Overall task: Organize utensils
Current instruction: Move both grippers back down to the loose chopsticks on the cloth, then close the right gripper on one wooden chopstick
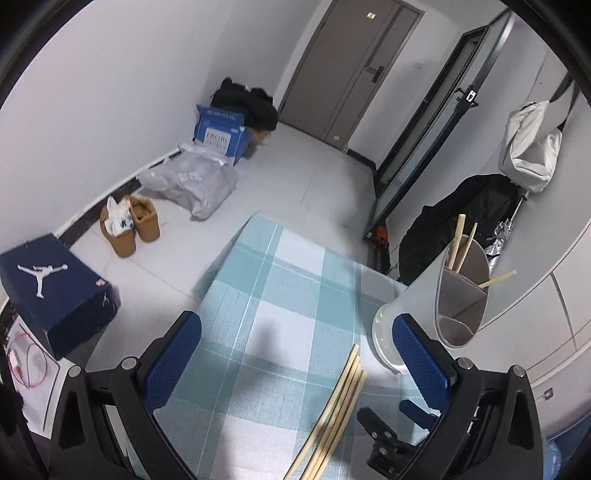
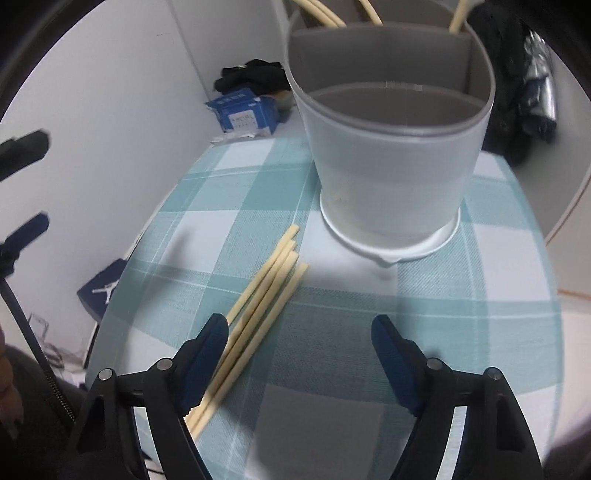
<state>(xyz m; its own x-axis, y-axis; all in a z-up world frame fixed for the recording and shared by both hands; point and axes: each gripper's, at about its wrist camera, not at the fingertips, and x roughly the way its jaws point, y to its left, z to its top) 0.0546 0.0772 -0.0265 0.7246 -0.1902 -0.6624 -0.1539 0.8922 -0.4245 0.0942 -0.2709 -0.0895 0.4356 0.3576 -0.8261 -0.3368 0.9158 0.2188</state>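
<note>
I have both grippers over a small table covered in a teal and white checked tablecloth (image 2: 369, 317). My right gripper (image 2: 299, 339) points down at the cloth with its jaws spread wide and nothing between the blue pads; its left finger sits over the near ends of a bundle of pale wooden chopsticks (image 2: 264, 295), whether touching them I cannot tell. Those chopsticks lie flat, side by side, running diagonally toward the utensil holder (image 2: 391, 158), their far tips stopping just short of its white base. The holder is a frosted grey cup with inner dividers, standing upright at the far side of the table; a few more chopsticks (image 2: 458, 16) already stand in its rear compartments, while the large front compartment looks bare. My left gripper (image 1: 295, 354) is also wide open and holds nothing; from its camera the loose chopsticks (image 1: 340, 406) lie on the cloth between its fingers, nearer the right one, and the holder (image 1: 424, 295) stands just beyond that right finger. Past the table, on the floor, I can see a dark blue shoebox (image 1: 55, 295) and a pair of tan boots (image 1: 129, 225) by the wall.
</note>
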